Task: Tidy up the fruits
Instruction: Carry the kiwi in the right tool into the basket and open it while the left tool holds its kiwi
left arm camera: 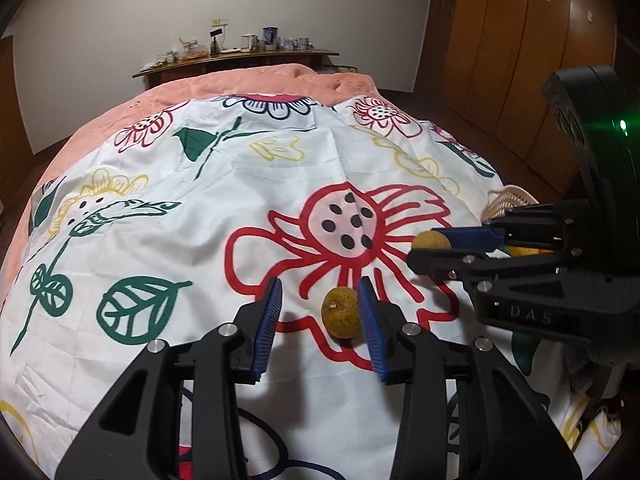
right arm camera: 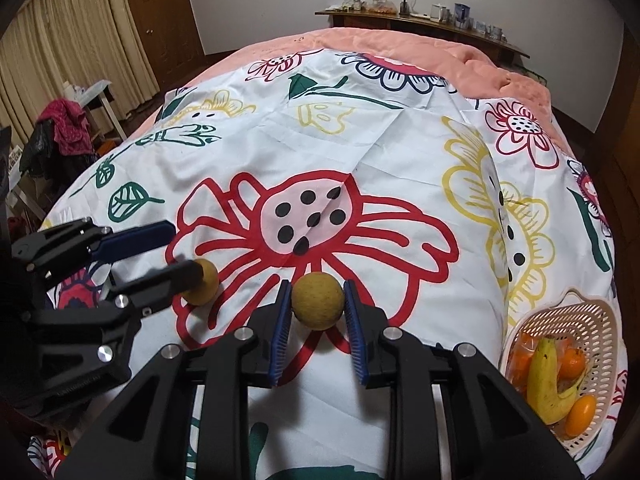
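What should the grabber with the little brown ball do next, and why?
Probably the right gripper should close the last bit onto the round brown fruit sitting between its blue pads. Its jaws look slightly apart, and the basket with the banana and oranges waits to its right.

Soft, even indoor light falls from above, leaving only faint shadows under the grippers. Both fisheye views bend strongly toward dark vignetted corners. A green LED [left arm camera: 622,124] flares slightly; the centre is sharp, the far shelf [left arm camera: 240,58] softer
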{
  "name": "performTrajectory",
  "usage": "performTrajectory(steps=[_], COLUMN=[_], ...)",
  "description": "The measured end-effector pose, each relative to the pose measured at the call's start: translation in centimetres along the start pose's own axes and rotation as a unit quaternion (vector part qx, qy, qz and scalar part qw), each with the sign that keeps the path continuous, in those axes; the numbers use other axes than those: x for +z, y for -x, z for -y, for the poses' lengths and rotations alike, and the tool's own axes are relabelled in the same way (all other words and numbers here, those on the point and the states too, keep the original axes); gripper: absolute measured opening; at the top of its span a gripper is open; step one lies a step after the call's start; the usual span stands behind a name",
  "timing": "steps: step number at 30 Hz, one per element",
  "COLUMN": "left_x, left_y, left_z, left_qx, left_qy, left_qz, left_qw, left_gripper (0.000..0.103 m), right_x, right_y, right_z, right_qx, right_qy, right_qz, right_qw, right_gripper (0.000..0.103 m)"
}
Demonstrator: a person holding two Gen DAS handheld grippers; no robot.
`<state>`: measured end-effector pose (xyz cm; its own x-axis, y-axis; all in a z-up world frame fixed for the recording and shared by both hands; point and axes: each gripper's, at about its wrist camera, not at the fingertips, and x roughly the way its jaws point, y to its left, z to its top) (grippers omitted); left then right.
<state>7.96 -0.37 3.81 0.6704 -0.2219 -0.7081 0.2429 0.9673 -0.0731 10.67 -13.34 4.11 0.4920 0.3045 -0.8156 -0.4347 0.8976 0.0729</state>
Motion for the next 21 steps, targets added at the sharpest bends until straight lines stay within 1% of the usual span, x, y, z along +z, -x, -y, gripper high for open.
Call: performTrajectory(steps=[5,10,13,15,16,18,21], left_x=[0.0,0.0,0.1,0.1,0.1,0.1,0.3], left_y=[-0.5,-1.0,-1.7,-2.0,-2.0,-2.1,-2.3], left_z=[0.0,1.1,1.4,1.3,1.4,1.6,1.8], left_qx=[-0.02,-0.032,-0.039,-0.038,-0.04,-0.041,-0.045], left_qy=[-0.003,-0.037,-0.044,-0.044,-0.045,-0.05,-0.058], left_qz=[-0.012,-0.028,-0.047,-0.055,-0.055,-0.057,-0.061], left_qw=[0.9997,0.9984,0.9972,0.9968,0.9966,0.9963,0.9954], left_gripper=[0.04,0.04,0.04,0.038,0.033,0.029,0.027], right_x=[0.0,-0.1,-0.2,-0.2,-0.3,-0.4,-0.4], right_y=[0.2,0.5,0.7,1.0,1.1,1.3,1.6], right_z=[0.4,0.9,1.3,1.5,1.6,1.8,2.1], right_qx=[0.005,0.012,0.017,0.021,0.023,0.027,0.032], right_qy=[-0.01,-0.024,-0.034,-0.04,-0.042,-0.048,-0.054], right_qz=[0.008,0.017,0.024,0.029,0.031,0.036,0.041], right_qw=[1.0,1.0,0.999,0.999,0.998,0.998,0.997], right_gripper=[0.026,0.026,0.026,0.026,0.026,0.026,0.026])
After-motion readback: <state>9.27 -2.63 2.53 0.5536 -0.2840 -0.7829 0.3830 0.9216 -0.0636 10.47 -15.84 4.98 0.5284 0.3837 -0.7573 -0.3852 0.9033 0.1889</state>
